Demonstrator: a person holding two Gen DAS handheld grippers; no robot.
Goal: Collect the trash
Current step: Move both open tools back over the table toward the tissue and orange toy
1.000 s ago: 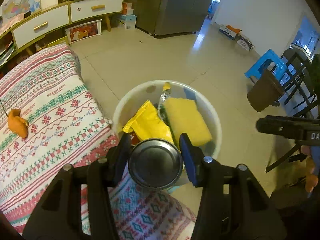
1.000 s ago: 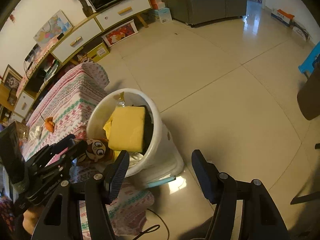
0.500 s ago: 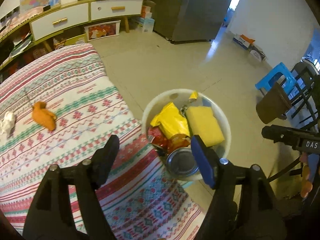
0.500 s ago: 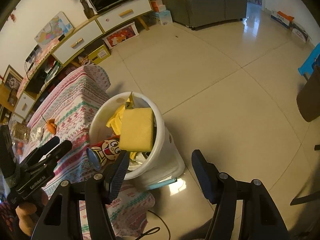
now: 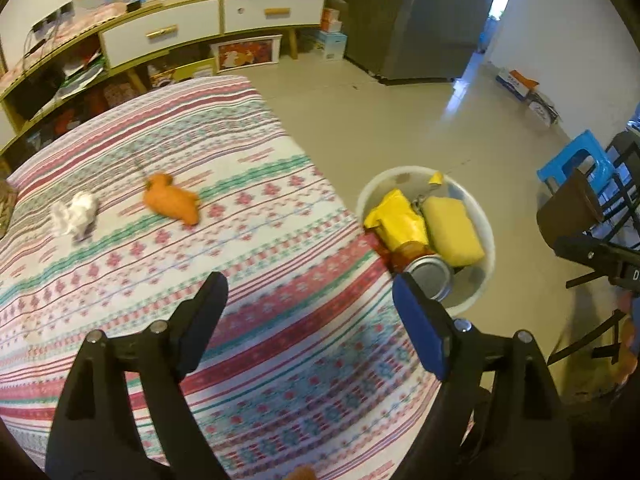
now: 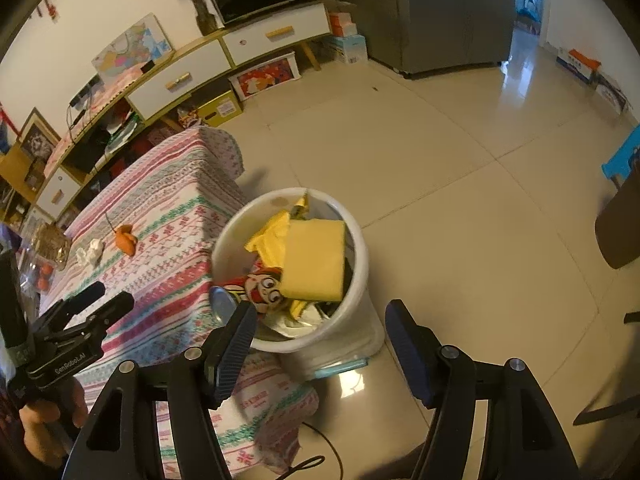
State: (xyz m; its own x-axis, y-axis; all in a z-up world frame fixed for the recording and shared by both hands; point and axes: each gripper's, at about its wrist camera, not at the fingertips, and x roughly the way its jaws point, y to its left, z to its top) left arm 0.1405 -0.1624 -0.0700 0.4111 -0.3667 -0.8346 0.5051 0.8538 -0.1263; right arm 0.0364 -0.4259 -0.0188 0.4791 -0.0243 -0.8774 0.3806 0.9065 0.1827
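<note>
A white trash bin (image 5: 486, 236) (image 6: 360, 256) stands on the floor beside the cloth-covered table. A red cartoon can (image 6: 256, 290) (image 5: 428, 274) lies in it with yellow wrappers (image 5: 400, 220) and a yellow packet (image 6: 316, 258). An orange peel (image 5: 172, 200) (image 6: 126, 238) and a crumpled white tissue (image 5: 76, 214) (image 6: 91, 255) lie on the tablecloth. My left gripper (image 5: 308, 312) is open and empty above the table's near edge. My right gripper (image 6: 320, 320) is open and empty above the bin's near side.
The patterned tablecloth (image 5: 260, 320) hangs over the table's corner next to the bin. A blue stool (image 5: 576, 160) and a dark chair (image 5: 568, 212) stand to the right. A TV cabinet (image 6: 240, 56) and grey fridge (image 6: 432, 12) line the far wall.
My left gripper let go of the can, which now lies in the bin, then opened wide and drew back left over the table. My right gripper stayed put.
</note>
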